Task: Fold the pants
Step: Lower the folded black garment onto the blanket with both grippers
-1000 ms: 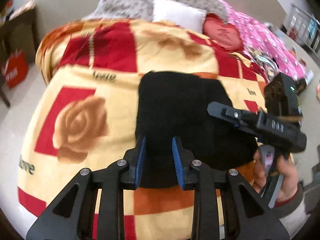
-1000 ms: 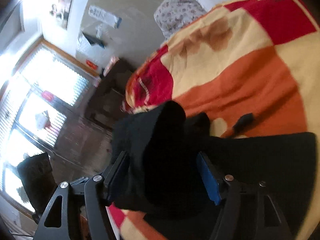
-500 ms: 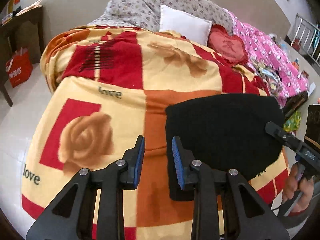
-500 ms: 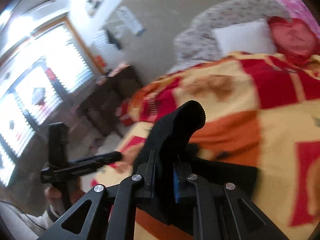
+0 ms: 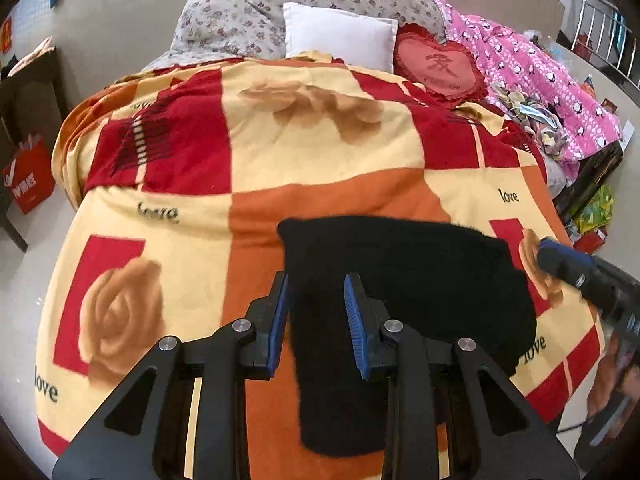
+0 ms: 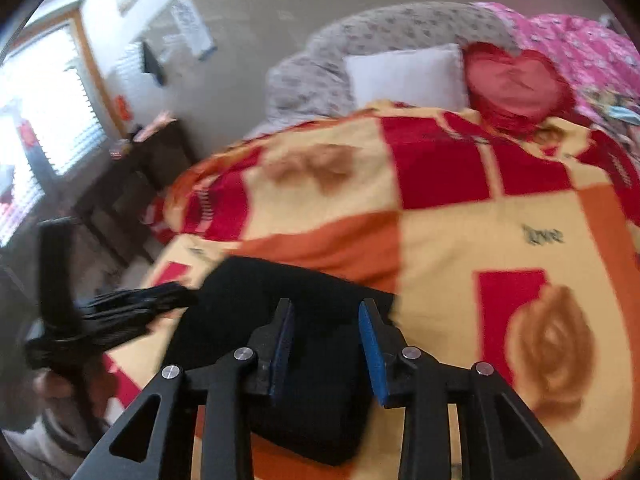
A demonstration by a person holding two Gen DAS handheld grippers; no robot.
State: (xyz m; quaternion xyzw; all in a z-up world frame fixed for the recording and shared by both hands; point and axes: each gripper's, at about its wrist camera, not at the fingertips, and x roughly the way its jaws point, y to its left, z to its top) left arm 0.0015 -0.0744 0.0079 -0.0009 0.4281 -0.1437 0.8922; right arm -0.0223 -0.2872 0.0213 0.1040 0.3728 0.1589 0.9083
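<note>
My left gripper tilts down over the near bed edge, jaws opening, nothing pinched; the black pants lie folded on the blanket beneath and beyond its fingers. My right gripper likewise tilts down, jaws opening and free of the cloth, above the pants' near corner. A hand grips its handle at the right edge of the left view. Farther off sit a white pillow and, just beside it, a heart cushion. No containers are in view.
</note>
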